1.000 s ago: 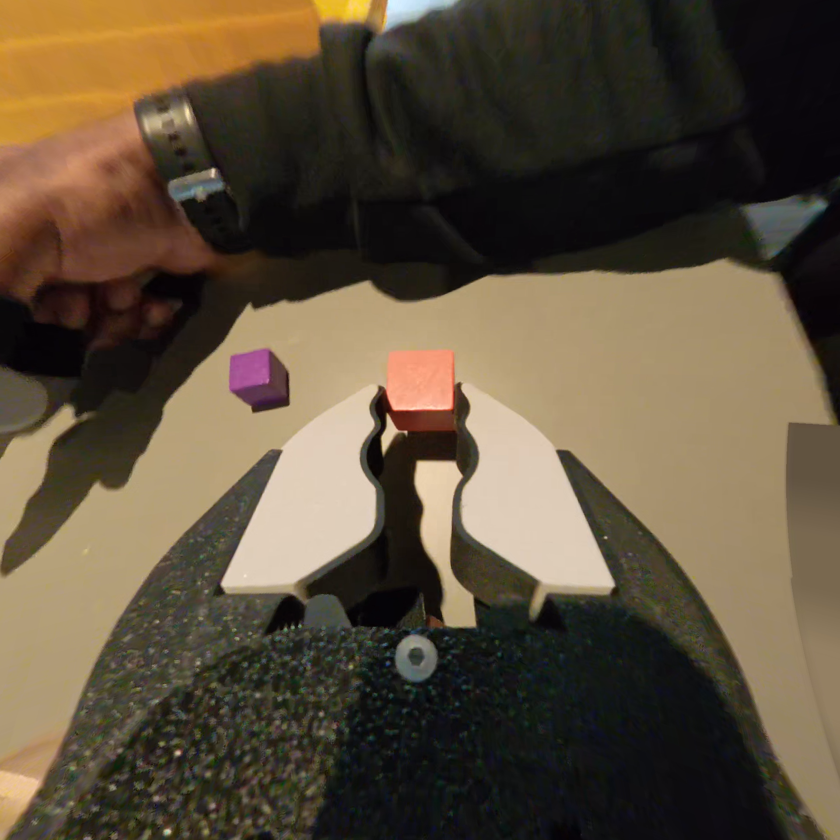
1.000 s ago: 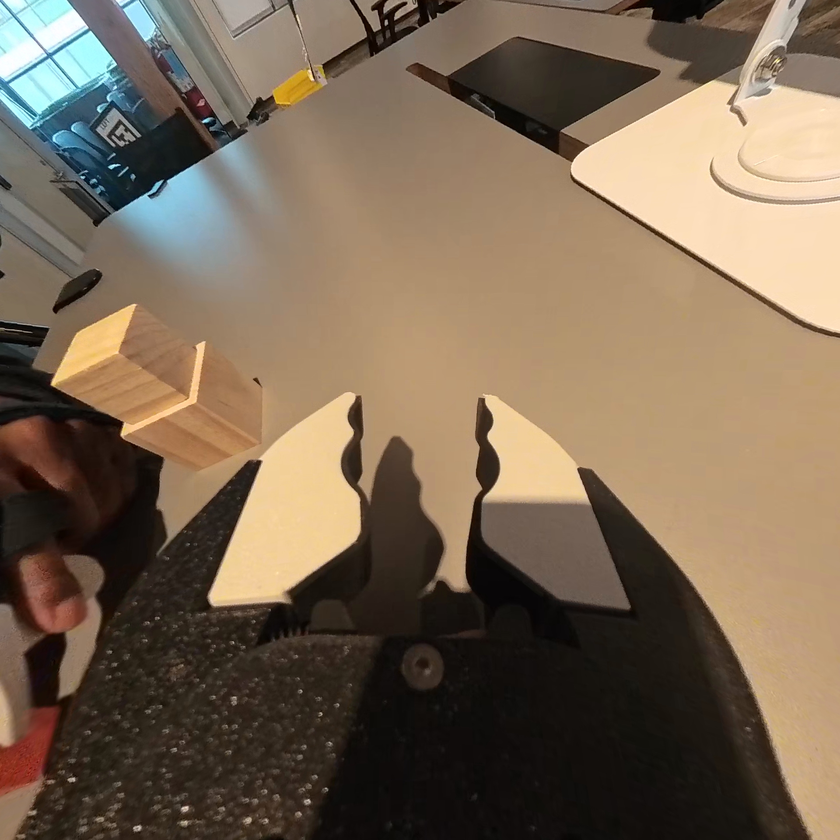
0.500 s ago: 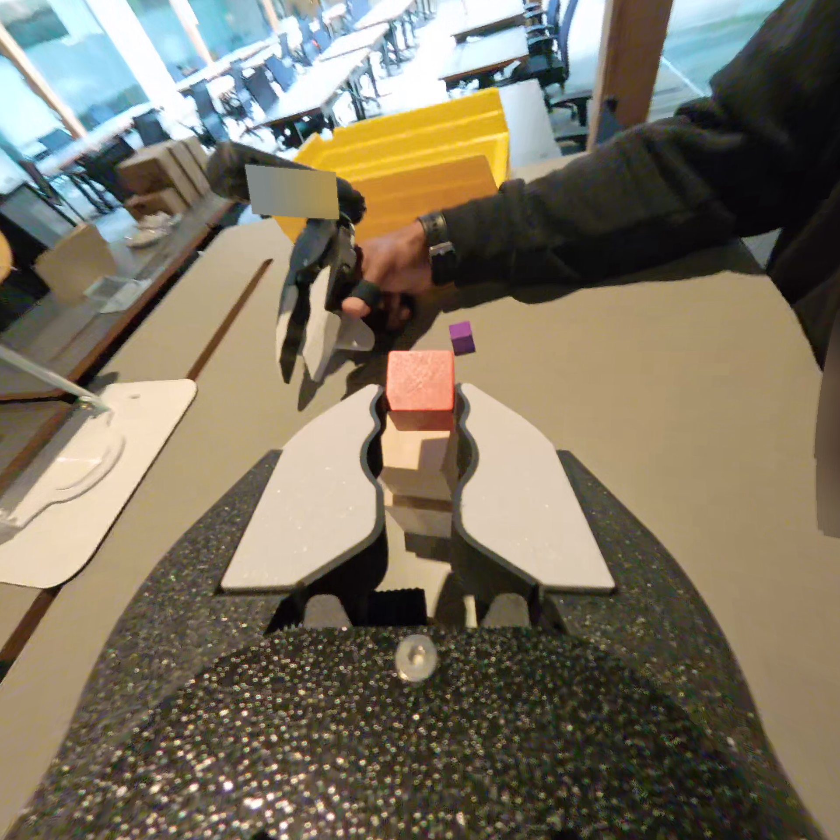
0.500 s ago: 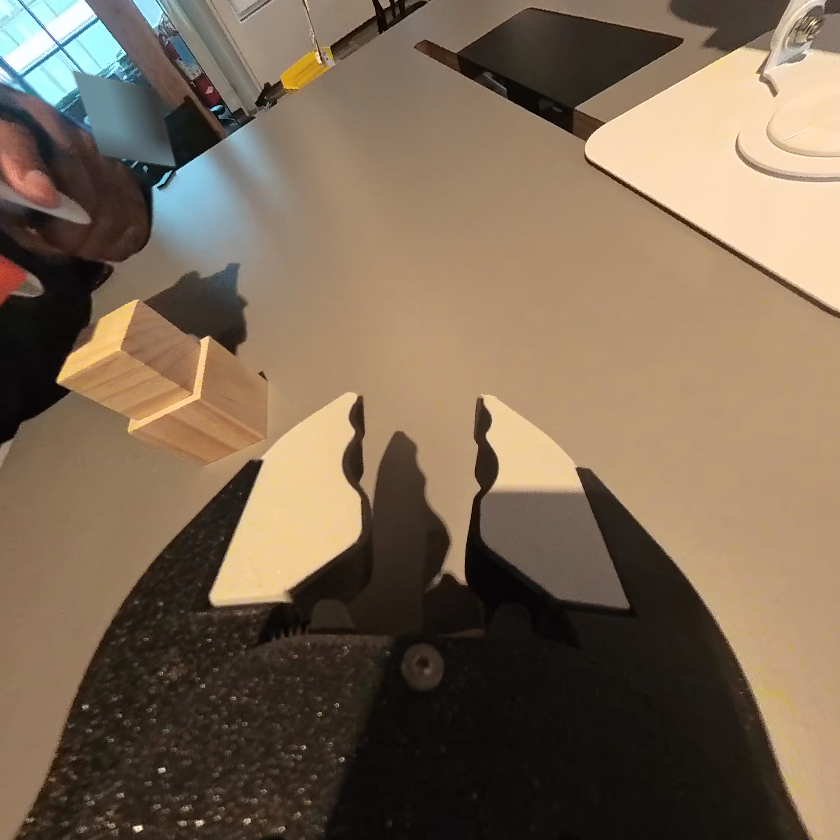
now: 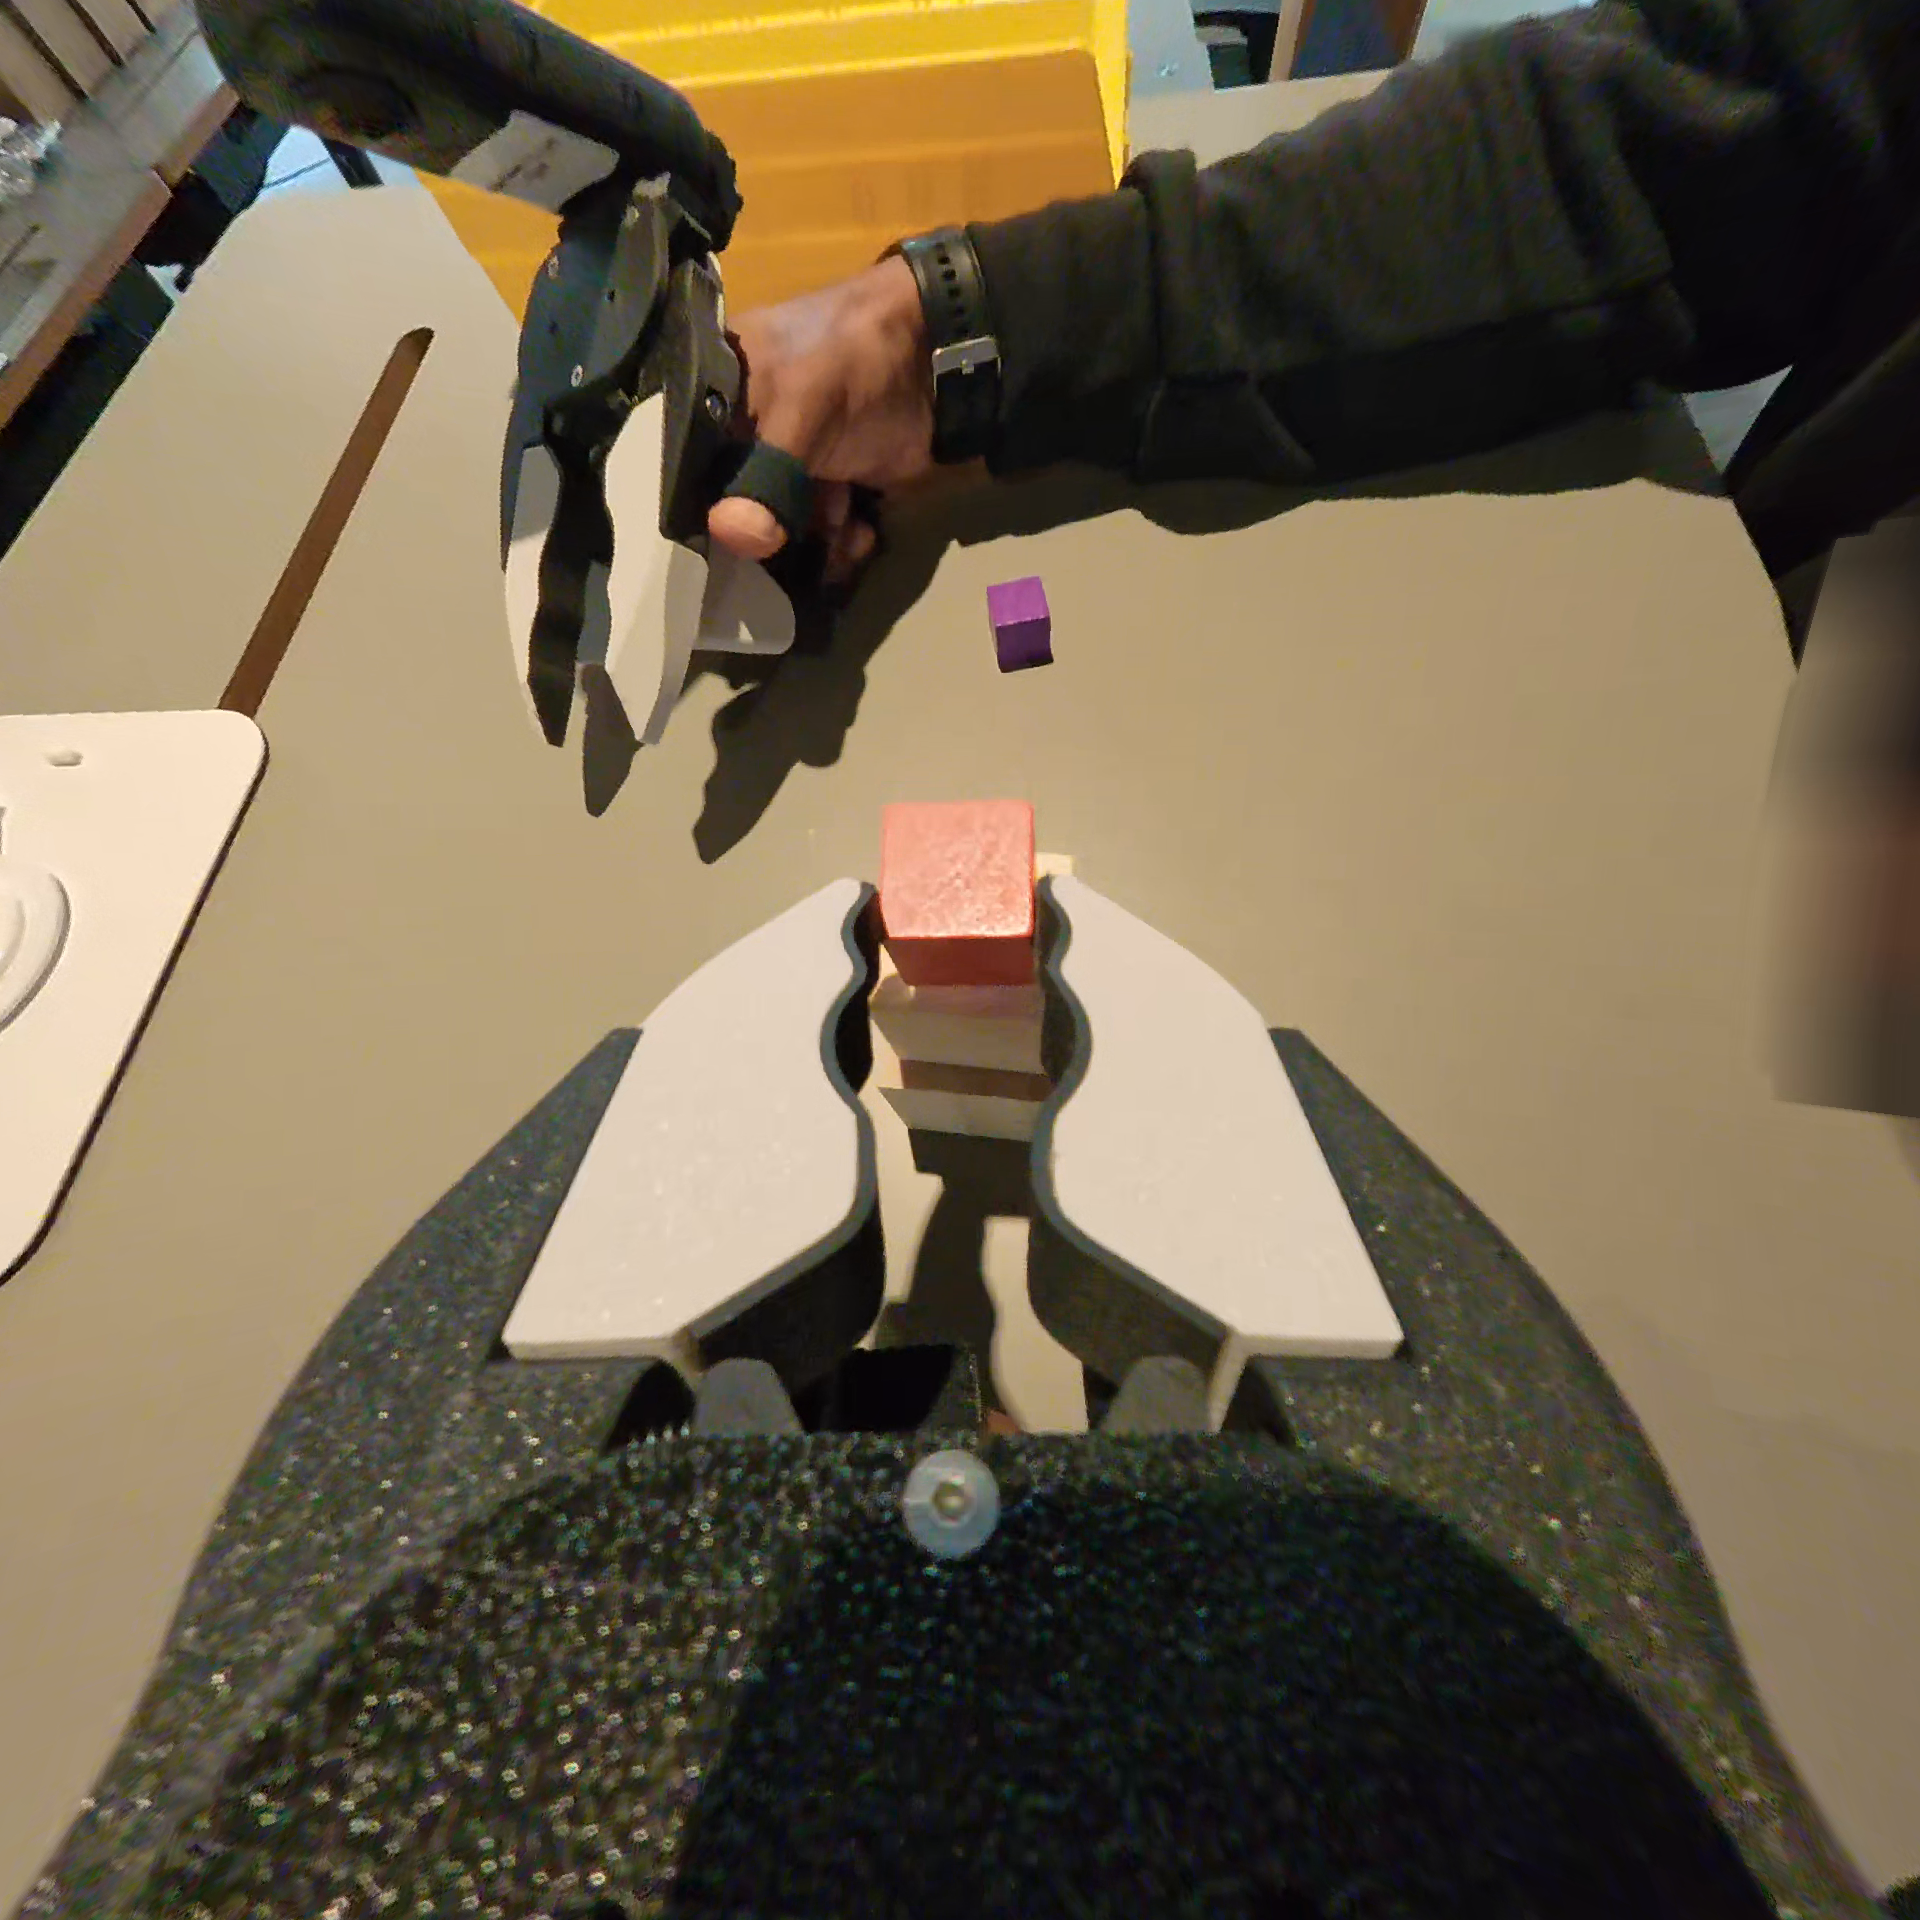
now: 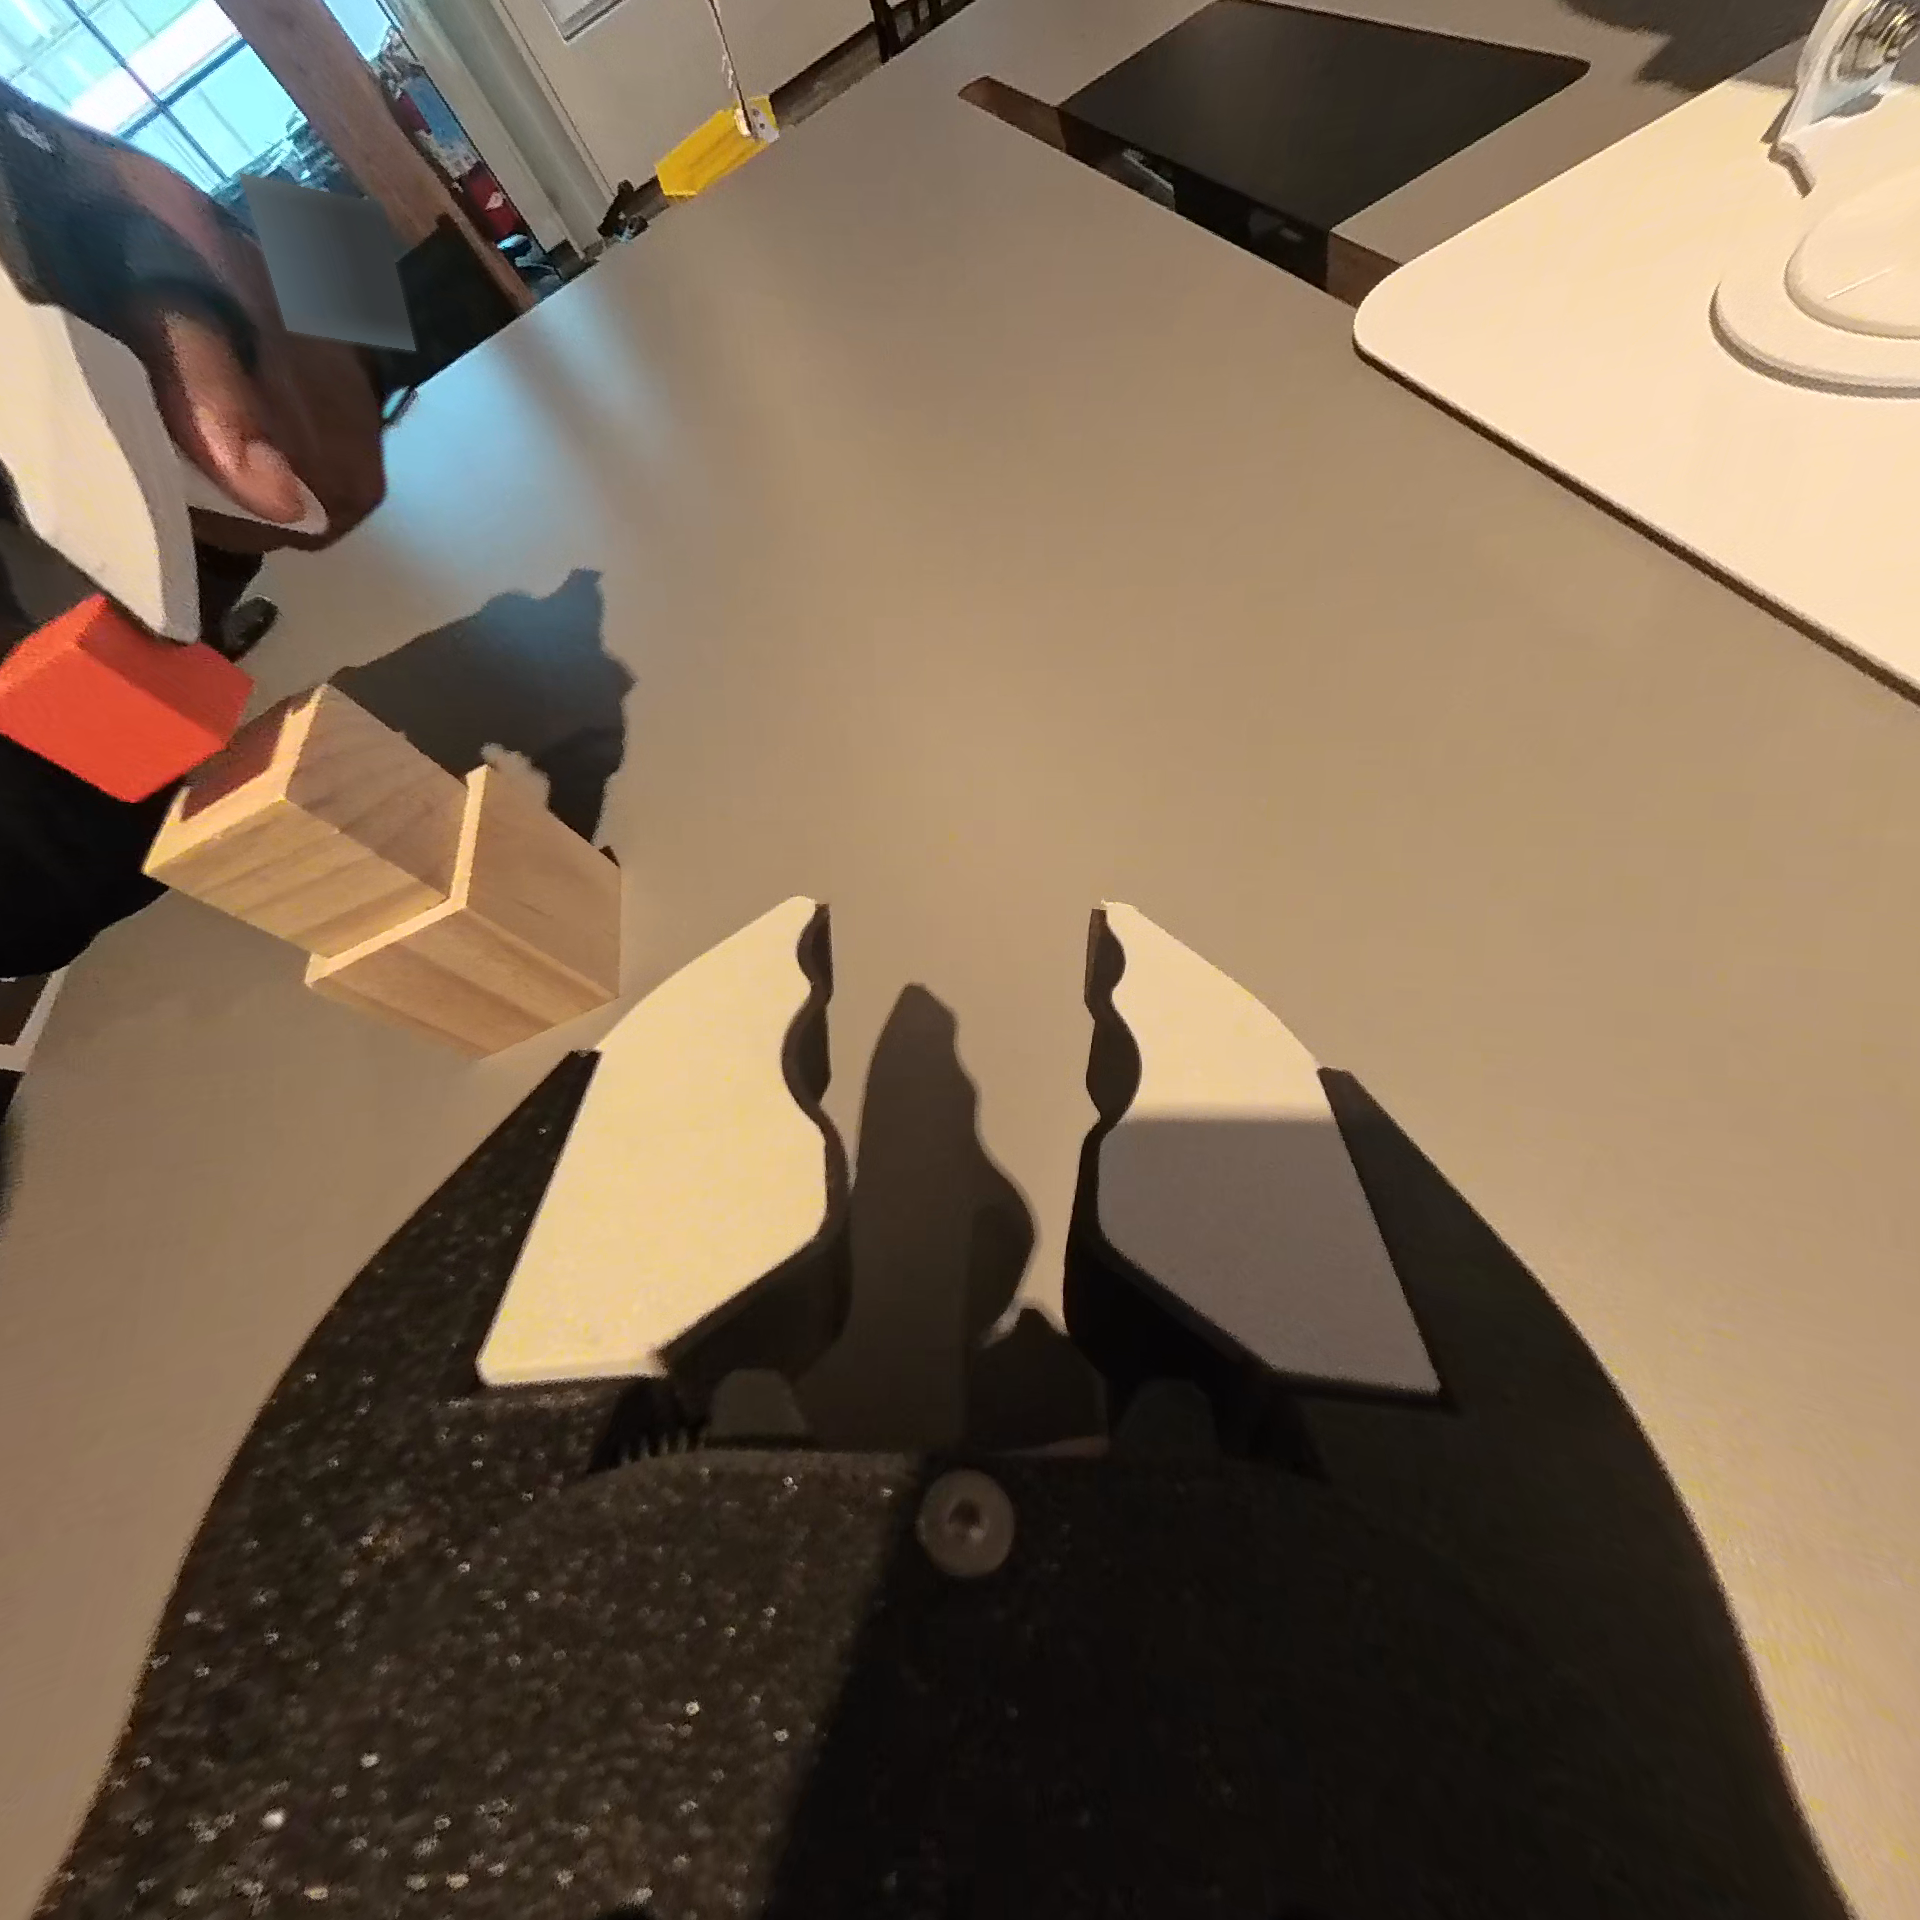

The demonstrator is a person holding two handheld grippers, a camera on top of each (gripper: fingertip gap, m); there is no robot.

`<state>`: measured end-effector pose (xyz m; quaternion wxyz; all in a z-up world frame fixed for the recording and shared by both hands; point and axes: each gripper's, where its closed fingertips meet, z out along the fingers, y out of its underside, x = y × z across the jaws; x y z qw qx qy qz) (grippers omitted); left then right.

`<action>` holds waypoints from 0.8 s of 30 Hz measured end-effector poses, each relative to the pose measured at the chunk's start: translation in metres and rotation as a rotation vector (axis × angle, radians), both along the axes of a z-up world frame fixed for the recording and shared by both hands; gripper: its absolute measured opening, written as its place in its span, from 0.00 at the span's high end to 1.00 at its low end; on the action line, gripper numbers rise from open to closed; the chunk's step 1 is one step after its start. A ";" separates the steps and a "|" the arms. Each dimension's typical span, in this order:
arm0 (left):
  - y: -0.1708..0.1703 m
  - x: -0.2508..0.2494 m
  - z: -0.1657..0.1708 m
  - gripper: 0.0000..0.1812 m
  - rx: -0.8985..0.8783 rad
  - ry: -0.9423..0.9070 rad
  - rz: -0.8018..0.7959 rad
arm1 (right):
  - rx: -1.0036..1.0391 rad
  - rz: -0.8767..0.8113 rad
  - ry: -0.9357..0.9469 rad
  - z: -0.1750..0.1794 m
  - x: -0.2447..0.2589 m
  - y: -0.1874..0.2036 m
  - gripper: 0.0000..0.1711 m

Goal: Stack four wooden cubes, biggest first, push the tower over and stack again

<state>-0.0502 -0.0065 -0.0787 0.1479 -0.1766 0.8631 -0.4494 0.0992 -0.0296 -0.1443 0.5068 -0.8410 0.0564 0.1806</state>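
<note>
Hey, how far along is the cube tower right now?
Two plain wooden cubes are already stacked. The left gripper holds the red cube just above them, not yet released. The purple cube still lies on the table; the right gripper is open and empty.

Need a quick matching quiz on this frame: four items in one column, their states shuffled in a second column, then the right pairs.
Items
1. red cube
2. purple cube
3. right gripper
4. two plain wooden cubes

States
A. open, holding nothing
B. stacked, bigger one at the bottom
C. alone on the table
D. between the left gripper's fingers, above the stack

Pairs: 1-D, 2-C, 3-A, 4-B
</note>
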 end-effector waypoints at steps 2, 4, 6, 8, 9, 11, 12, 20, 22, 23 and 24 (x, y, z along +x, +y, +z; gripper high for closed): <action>0.000 0.000 -0.004 0.85 0.034 -0.005 -0.002 | -0.001 0.002 0.000 0.000 0.000 0.000 0.73; -0.001 0.000 -0.006 0.85 0.055 -0.008 -0.003 | -0.005 0.003 -0.002 -0.001 -0.001 0.000 0.73; -0.004 0.000 -0.008 0.85 0.066 -0.011 -0.008 | -0.005 0.004 -0.002 -0.001 -0.001 0.000 0.73; -0.004 0.000 -0.008 0.85 0.075 -0.016 -0.009 | -0.003 0.002 -0.004 0.000 -0.001 0.000 0.73; -0.004 0.000 -0.008 0.85 0.078 -0.019 -0.009 | -0.004 0.002 -0.005 0.000 -0.001 0.000 0.73; -0.004 -0.001 -0.008 0.85 0.079 -0.028 -0.010 | -0.004 0.002 -0.008 -0.001 -0.001 0.000 0.73; -0.004 0.000 -0.008 0.85 0.079 -0.030 -0.008 | -0.003 0.002 -0.008 0.000 -0.001 0.000 0.73; -0.003 0.001 -0.009 0.79 0.062 -0.050 -0.002 | 0.001 0.006 0.000 0.000 -0.002 0.000 0.72; -0.003 -0.002 -0.008 0.77 0.042 -0.052 -0.017 | 0.000 0.008 0.001 0.000 -0.002 0.000 0.72; -0.002 -0.003 -0.007 0.76 0.033 -0.058 -0.015 | 0.000 0.010 0.002 0.000 -0.002 0.000 0.72; -0.001 -0.002 -0.006 0.74 0.021 -0.068 -0.007 | 0.002 0.011 0.003 0.000 -0.002 0.000 0.72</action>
